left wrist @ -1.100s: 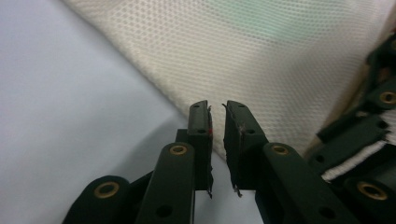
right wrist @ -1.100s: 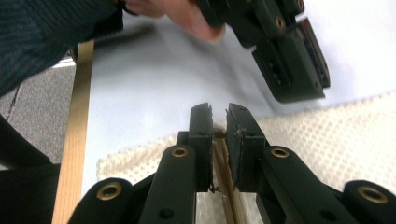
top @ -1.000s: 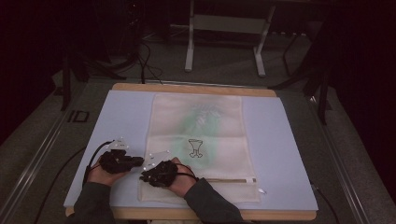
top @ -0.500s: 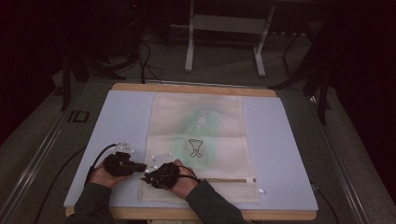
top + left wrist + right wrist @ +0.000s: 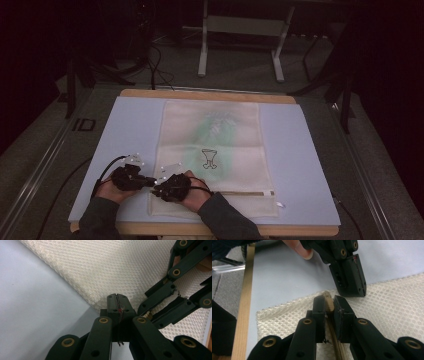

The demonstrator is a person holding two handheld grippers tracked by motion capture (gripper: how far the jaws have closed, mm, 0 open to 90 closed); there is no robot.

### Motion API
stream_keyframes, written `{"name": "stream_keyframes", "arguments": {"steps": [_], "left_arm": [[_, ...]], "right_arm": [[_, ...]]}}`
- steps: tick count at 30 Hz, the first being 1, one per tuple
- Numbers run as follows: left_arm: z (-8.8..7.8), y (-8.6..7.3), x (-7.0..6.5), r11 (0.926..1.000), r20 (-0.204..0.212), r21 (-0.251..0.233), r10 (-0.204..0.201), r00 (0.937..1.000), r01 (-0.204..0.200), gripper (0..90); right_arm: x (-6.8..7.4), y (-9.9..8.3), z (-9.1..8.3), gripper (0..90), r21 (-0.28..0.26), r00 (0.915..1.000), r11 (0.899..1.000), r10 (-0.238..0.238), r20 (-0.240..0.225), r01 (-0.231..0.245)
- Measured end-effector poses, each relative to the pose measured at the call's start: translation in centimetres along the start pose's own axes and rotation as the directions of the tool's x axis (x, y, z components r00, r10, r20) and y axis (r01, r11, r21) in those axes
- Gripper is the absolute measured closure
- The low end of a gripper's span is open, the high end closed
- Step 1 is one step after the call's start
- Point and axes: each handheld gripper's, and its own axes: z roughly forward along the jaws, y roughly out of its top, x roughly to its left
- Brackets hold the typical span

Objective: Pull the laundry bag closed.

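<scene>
A pale blue counter (image 5: 310, 165) is carrying a cream mesh bag (image 5: 215, 150), lying flat along its middle. At the bag's near left corner, the left hand-held gripper (image 5: 117, 298) is pinching the mesh edge with jaws pressed together, while the right hand-held gripper (image 5: 329, 302) is clamping the bag's tan zipper strip (image 5: 328, 301)

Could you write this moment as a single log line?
left gripper: shut on mesh bag edge | right gripper: shut on zipper end | bag flat on table
</scene>
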Motion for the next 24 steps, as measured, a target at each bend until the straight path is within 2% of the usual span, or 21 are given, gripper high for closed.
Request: {"name": "stream_keyframes", "arguments": {"steps": [14, 24], "left_arm": [[0.16, 0.47, -0.7, 0.9986, -0.031, 0.05, 0.02, 0.9993, -0.019, 90.0], [0.21, 0.45, -0.57, 0.9988, -0.022, 0.046, 0.019, 0.9996, -0.018, 90.0]], "right_arm": [[0.34, 0.16, 0.08, 81.9, 0.019, 0.9991, 0.999, -0.036, 0.023, 0.036], [0.23, 0.0, -0.22, 82.1, 0.031, 0.998, 0.998, -0.058, 0.024, 0.057]]}}
